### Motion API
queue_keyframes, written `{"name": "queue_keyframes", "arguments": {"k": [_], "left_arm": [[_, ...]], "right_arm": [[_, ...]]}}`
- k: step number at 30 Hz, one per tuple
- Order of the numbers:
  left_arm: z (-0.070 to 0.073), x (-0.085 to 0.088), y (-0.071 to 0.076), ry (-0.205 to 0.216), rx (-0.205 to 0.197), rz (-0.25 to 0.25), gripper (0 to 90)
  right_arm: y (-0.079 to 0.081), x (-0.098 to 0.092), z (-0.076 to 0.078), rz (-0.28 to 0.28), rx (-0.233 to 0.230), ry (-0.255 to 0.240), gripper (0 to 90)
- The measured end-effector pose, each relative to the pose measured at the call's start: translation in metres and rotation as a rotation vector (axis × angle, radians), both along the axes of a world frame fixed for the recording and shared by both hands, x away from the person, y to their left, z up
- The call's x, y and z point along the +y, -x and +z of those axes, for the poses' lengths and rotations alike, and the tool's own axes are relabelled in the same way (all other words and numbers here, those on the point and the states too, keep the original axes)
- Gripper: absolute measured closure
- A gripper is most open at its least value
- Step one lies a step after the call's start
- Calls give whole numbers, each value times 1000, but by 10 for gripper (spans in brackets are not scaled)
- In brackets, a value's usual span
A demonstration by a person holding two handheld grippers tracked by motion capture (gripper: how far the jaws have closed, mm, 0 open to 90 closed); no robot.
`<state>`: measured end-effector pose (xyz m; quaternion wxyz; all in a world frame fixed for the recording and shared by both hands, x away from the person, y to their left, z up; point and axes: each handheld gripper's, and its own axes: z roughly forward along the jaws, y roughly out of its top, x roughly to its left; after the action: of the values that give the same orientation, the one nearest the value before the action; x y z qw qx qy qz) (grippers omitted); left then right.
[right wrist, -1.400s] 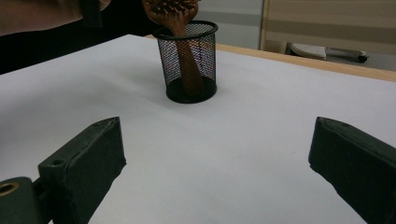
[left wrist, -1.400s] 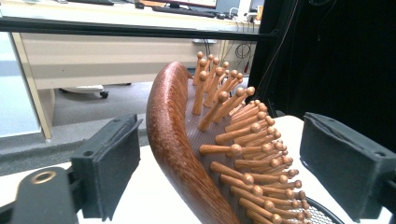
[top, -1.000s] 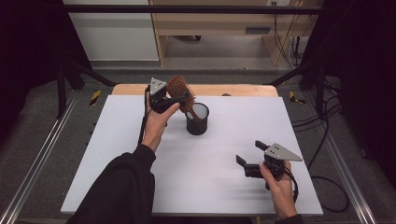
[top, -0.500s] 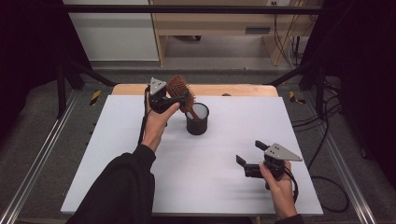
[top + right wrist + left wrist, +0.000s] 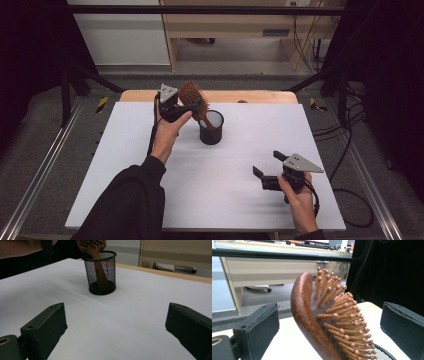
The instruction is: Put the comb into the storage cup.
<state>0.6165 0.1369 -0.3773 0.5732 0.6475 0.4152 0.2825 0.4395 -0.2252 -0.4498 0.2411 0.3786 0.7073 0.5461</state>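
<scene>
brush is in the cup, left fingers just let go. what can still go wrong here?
1. The wooden hairbrush leans in the mesh pen cup, its heavy head well above the rim; the light cup could tip.
2. The left gripper has just been opening, but the brush head sits between its fingers without touching; pulling back askew could snag the bristles and drag the cup.
</scene>
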Motion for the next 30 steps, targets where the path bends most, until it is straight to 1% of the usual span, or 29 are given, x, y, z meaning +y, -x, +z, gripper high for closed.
{"name": "queue_keyframes", "arguments": {"k": [5, 13, 18, 21, 26, 30], "left_arm": [[-1, 2, 4, 5, -1, 6, 23], [-1, 3, 10, 9, -3, -1, 23], [0, 3, 10, 10, -5, -1, 23], [-1, 4, 11, 10, -1, 7, 17], [-2, 6, 16, 7, -4, 4, 17], [-3, 9, 21, 8, -1, 12, 17]], "right_arm": [[0, 0, 0, 2, 0, 1, 38], [0, 1, 0, 4, 1, 1, 38], [0, 1, 0, 4, 1, 1, 38], [0, 1, 0, 4, 1, 1, 38], [0, 2, 0, 6, 1, 5, 38], [1, 2, 0, 9, 0, 5, 38]]}}
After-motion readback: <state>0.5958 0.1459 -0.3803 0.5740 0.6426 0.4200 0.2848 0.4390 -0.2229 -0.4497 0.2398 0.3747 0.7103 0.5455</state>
